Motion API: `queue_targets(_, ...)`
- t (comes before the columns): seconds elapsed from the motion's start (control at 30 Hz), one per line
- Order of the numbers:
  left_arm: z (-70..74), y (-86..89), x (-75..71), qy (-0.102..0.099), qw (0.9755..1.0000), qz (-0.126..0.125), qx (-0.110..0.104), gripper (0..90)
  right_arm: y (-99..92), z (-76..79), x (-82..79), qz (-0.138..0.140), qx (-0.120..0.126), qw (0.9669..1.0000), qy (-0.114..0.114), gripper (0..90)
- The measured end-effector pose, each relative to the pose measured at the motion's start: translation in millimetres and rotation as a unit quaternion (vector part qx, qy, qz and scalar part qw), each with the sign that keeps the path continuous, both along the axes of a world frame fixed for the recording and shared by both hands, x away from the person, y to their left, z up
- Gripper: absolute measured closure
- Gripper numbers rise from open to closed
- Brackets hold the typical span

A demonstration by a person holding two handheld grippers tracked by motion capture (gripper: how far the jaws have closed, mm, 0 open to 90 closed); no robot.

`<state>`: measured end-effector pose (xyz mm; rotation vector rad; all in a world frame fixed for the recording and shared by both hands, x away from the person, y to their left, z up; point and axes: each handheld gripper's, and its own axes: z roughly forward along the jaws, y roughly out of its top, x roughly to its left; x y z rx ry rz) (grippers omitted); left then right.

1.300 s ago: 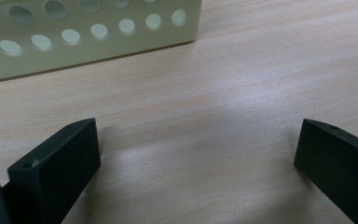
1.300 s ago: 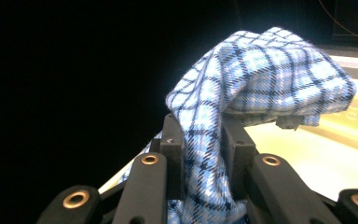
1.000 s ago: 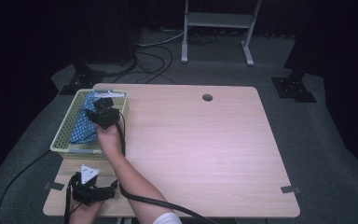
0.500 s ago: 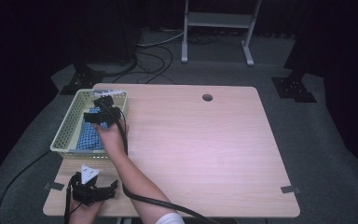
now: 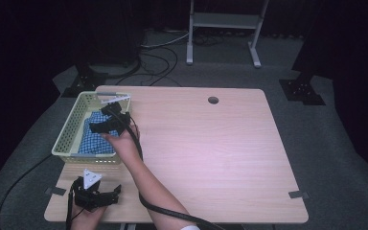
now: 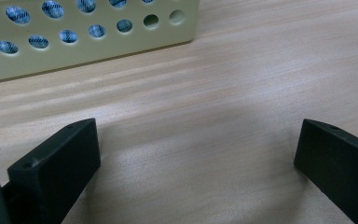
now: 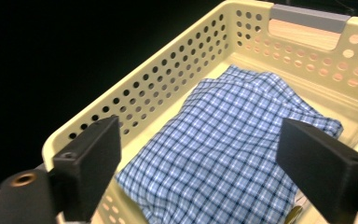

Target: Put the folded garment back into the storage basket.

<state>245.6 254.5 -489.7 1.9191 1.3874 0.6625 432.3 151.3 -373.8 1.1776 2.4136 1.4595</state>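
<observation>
A light wooden table (image 5: 211,158) carries a pale yellow perforated basket (image 5: 69,128) at its left edge, with a folded blue checked cloth (image 7: 228,158) lying inside on the basket floor. The right gripper (image 5: 106,125) hovers over the basket and cloth, jaws spread wide, holding nothing. The left gripper (image 5: 95,194) rests near the table's front left corner, just short of the basket wall, jaws likewise apart and empty
</observation>
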Motion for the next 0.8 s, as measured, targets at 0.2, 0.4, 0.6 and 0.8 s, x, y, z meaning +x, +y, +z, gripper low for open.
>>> queue_targets(0.2, 0.0, 0.1, 0.0, 0.000, 1.0000, 0.000, 0.001, 0.0, -15.7, 0.4, -6.0, 0.027, -0.002, 0.9996, -0.009, 8.6)
queue_targets(0.4, 0.0, 0.1, 0.0, 0.000, 1.0000, 0.000, 0.001, 0.0, -31.7, 1.5, -11.0, 0.044, 0.002, 0.9990, -0.011, 8.6)
queue_targets(0.6, 0.1, 0.1, 0.0, 0.000, 1.0000, 0.000, 0.000, 0.0, -50.1, 2.7, -16.8, 0.036, 0.003, 0.9990, -0.026, 8.6)
queue_targets(0.8, 0.1, 0.0, 0.0, 0.000, 1.0000, 0.000, 0.000, 0.0, -73.8, 6.3, -20.7, 0.029, 0.011, 0.9990, -0.031, 8.6)
